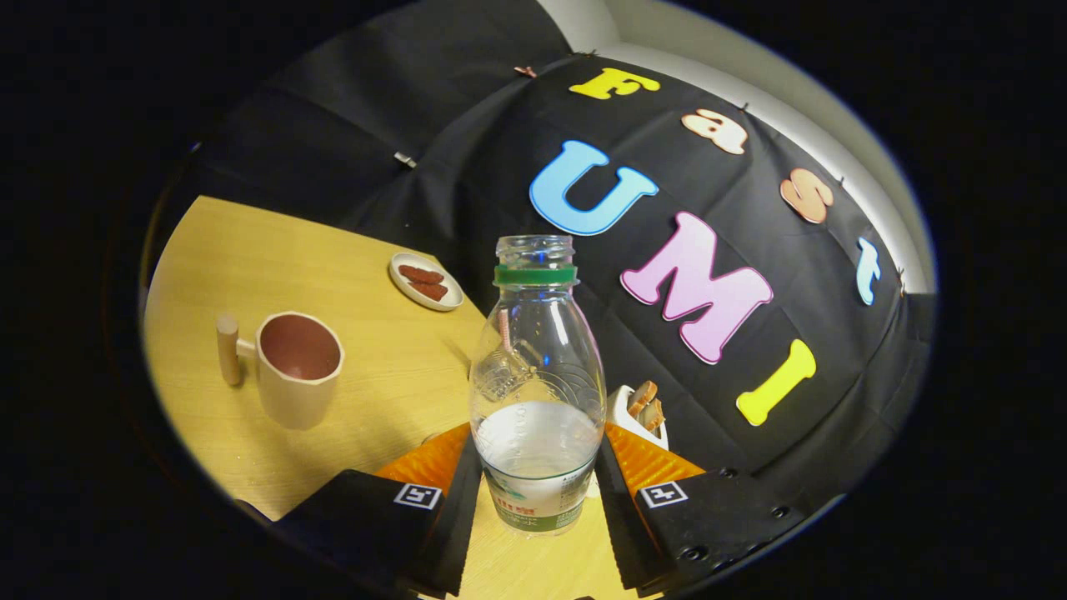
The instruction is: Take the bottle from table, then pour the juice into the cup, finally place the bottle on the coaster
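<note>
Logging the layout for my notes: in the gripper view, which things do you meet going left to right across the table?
Cup → small dish → bottle, pressed between the claw fingers → white holder.

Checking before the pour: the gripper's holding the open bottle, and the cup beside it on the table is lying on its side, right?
Not quite. In the gripper view the cup stands upright, mouth up. The gripper does hold the uncapped bottle.
</note>
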Tool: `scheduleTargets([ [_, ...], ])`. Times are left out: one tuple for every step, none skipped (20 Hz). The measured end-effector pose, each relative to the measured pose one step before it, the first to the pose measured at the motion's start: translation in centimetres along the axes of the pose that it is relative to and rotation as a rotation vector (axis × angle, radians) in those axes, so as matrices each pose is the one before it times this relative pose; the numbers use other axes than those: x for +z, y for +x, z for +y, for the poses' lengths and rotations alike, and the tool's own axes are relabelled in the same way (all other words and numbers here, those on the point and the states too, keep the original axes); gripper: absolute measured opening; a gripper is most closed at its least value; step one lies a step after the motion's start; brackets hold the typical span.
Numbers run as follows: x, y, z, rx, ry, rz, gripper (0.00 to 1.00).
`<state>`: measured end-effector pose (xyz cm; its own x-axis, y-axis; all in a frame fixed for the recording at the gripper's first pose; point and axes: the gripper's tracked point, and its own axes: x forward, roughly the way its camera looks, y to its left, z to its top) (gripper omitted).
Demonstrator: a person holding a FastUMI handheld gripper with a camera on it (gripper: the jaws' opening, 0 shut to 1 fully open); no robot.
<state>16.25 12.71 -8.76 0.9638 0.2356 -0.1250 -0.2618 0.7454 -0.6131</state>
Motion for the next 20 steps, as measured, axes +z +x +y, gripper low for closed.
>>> scheduleTargets([
  [0.022,0.195,0.436,0.00801,-0.03692,0.00344,0.71],
  [-0.095,0.346,0.463,0.00834,-0.03042,0.00352,0.7],
  [-0.174,0.21,0.503,0.00989,-0.02367,0.00725,0.7],
  [-0.347,0.323,0.364,0.00608,-0.0196,0.00894,0.71],
  [-0.328,0.23,0.279,0.00168,-0.01884,0.01256,0.71],
  [-0.237,0.204,0.17,-0.00422,-0.0221,0.01417,0.71],
  [-0.221,0.214,0.03,-0.00943,-0.03119,0.01527,0.71],
  [-0.009,0.133,0.057,-0.00675,-0.03859,0.00928,0.71],
  [0.105,0.135,0.108,-0.0078,-0.03755,-0.00079,0.71],
  [0.215,0.225,0.129,-0.00376,-0.03508,-0.00177,0.7],
  [0.144,0.173,0.208,0.00143,-0.02917,-0.00163,0.71],
  [0.173,0.311,0.417,0.00794,-0.02264,-0.00311,0.71],
  [0.153,0.277,0.49,0.01356,-0.0173,-0.00146,0.71],
  [0.177,0.305,0.317,0.00773,-0.01843,0.00278,0.71],
  [0.139,0.15,0.216,0.00458,-0.0196,0.00132,0.71],
  [0.262,0.179,0.08,0.00281,-0.01855,0.00169,0.71],
  [0.092,0.131,0.099,0.00437,-0.01692,0.00095,0.71],
  [0.172,0.258,0.267,0.00533,-0.0153,0.00188,0.71],
  [0.06,0.016,0.286,0.01074,-0.00924,0.00334,0.7],
  [0.003,0.215,0.453,0.01554,-0.00391,0.0054,0.7],
])
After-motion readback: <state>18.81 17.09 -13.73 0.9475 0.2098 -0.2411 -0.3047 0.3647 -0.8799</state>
